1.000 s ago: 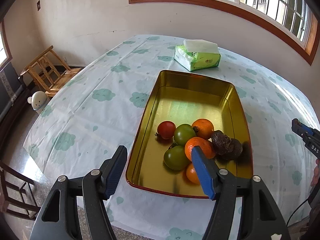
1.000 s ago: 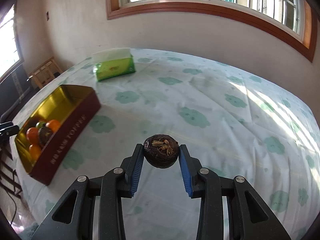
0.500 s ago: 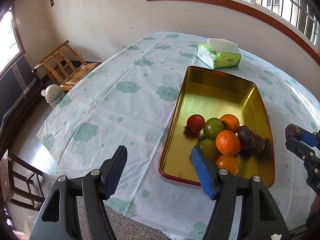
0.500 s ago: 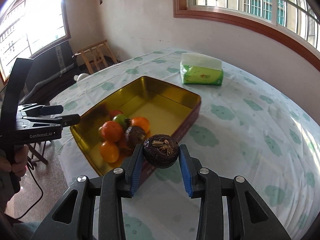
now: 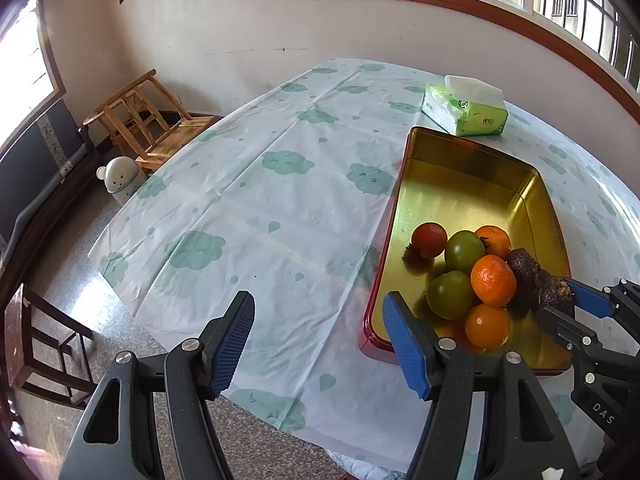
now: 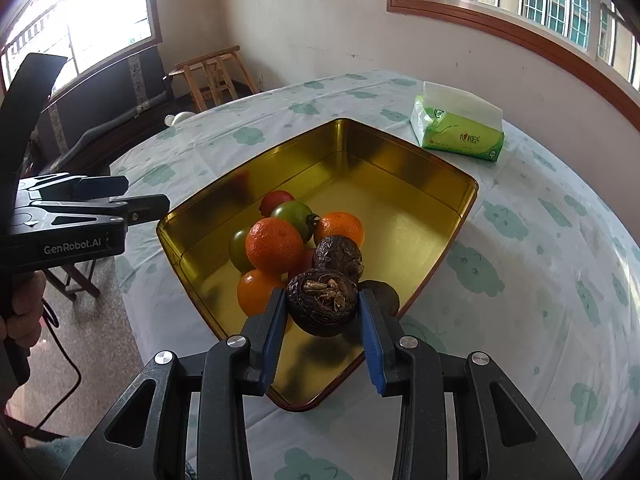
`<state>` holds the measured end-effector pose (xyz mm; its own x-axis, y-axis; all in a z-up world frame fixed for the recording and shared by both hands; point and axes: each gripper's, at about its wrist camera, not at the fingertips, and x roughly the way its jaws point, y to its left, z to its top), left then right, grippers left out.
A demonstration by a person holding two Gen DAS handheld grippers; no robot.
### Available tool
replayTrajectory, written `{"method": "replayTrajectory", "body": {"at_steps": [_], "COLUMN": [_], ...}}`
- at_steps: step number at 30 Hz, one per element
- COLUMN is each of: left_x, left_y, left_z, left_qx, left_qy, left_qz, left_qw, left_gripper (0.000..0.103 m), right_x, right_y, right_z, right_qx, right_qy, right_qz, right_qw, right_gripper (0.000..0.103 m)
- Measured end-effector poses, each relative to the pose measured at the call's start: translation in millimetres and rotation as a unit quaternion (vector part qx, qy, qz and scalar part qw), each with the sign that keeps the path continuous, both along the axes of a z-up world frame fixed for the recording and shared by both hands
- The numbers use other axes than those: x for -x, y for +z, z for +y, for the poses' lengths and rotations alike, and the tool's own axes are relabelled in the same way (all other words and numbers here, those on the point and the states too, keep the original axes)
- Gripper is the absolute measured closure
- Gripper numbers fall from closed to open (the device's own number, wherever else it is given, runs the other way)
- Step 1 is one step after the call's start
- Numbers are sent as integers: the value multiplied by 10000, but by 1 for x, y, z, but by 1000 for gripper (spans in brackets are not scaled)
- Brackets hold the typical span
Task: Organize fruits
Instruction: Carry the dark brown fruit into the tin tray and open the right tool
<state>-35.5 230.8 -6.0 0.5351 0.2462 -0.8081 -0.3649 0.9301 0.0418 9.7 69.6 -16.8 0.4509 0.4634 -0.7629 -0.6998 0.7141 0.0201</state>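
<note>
So the right gripper [image 6: 322,307] has its jaws clamped on a wrinkly dark brown fruit [image 6: 322,303], hanging just over the near corner of the gold tin [image 6: 432,178], which makes sense since all the other fruit is already heaped at that near end. The left gripper [image 5: 318,342] sits off the tin's left side with jaws apart and nothing in them, out of the way. The far half of the tin is bare, the rim is low, and the tissue pack [image 6: 460,134] sits well beyond it on the surface.
</note>
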Motion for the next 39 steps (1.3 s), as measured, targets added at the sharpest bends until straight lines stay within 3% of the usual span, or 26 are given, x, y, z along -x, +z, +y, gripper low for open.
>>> {"method": "replayTrajectory", "body": {"at_steps": [19,34,37,39], "left_x": [7,9,10,11], "left_y": [-3,0,0,1], "left_z": [2,-11,-12,-14], "left_qx": [47,80,85,82], "left_qy": [-55,-163,-168,-185], "left_qz": [55,99,98,101], "left_qw": [10000,9998,9998,9997], "left_gripper": [40,40,39,39], "right_x": [-24,-23,-19,-16], "right_y": [-13,-14,-9,-5], "right_z": [22,23,21,18], "right_qx": [344,248,172,140], "right_qy": [-367,-478,-484,-501], "right_qz": [-249,-111,-135,-155], "right_qw": [9984,9985,9986,9985], "right_gripper": [66,65,62,52]}}
